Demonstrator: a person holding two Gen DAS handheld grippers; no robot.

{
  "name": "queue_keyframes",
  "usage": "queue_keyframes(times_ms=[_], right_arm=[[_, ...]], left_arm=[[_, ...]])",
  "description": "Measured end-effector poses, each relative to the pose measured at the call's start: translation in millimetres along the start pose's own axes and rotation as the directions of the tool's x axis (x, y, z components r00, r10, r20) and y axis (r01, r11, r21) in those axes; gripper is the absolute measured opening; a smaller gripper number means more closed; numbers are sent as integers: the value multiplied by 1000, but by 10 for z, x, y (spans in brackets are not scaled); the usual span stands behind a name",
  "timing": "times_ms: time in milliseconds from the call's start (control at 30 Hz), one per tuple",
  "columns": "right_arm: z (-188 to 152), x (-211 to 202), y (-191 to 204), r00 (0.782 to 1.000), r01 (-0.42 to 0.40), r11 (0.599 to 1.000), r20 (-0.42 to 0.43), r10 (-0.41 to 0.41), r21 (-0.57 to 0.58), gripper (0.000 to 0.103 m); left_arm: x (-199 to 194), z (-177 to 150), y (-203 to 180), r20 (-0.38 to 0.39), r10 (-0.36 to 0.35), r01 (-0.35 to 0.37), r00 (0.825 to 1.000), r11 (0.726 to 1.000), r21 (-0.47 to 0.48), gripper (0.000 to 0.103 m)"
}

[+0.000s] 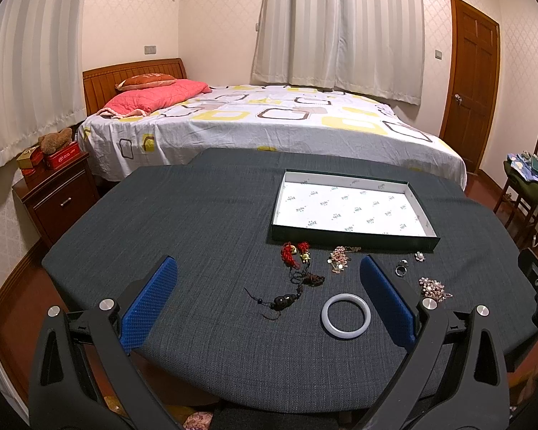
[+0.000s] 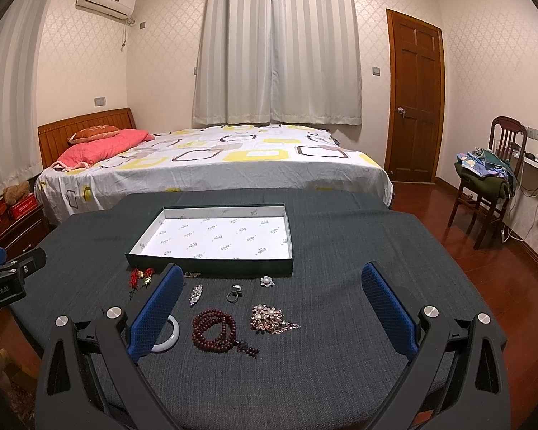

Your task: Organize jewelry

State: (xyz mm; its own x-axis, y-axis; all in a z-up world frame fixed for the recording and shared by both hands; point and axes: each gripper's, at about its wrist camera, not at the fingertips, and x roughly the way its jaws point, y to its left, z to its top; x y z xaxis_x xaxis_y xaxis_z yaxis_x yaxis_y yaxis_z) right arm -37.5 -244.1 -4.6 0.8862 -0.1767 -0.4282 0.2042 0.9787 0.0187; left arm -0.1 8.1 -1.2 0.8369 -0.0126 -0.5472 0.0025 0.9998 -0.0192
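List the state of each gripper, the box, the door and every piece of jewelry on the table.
left gripper: open, holding nothing.
right gripper: open, holding nothing.
box: lidless, nothing inside.
white bangle: flat on the cloth.
bead bracelet: coiled on the cloth.
ring: outside the box.
flower brooch: outside the box.
red tassel charms: tangled, beside the box.
door: closed.
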Motion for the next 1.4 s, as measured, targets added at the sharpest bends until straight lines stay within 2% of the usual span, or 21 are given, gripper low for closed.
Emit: queue_keyframes(times_ms=[500,600,733,867,900,1000,1100,1200,1333,1400], right_arm=[[-119,108,-31,1000,4,1000,-27,-4,5,97],[-194,247,-73,999,1,1000,-52,0,15,97],[-364,492,-118,993,-11,999,-114,15,31,97],[-555,718,-158,987,-12,999,-158,18,37,97],[-600,776,-167,985,-11,999,-172,17,36,97],[-688,923,-212,977,-5,999,-214,14,41,97],[-756,1040,-240,968,-5,998,-249,19,56,97],[-791,1120,-237,962,-8,998,-274,25,63,97],[-816,1199,-230,956,-20,997,-290,40,70,97],[-820,1210,-230,955,-23,997,-293,43,72,97]], left_arm=[[81,-68,57,-13,1,-1,1000,1000,10,99],[250,-156,110,-31,16,-15,999,1000,17,99],[565,-315,191,-94,22,-20,995,1000,23,99],[879,-465,211,-144,-4,9,990,999,31,99],[941,-485,188,-155,-7,13,988,999,37,98],[1185,-603,144,-207,-9,25,978,997,73,77],[1406,-657,126,-254,-35,52,967,997,59,76],[1501,-667,43,-251,-32,59,968,993,100,73],[1635,-698,-43,-275,-39,86,961,984,159,57],[1659,-711,-22,-276,-70,115,959,982,150,54]])
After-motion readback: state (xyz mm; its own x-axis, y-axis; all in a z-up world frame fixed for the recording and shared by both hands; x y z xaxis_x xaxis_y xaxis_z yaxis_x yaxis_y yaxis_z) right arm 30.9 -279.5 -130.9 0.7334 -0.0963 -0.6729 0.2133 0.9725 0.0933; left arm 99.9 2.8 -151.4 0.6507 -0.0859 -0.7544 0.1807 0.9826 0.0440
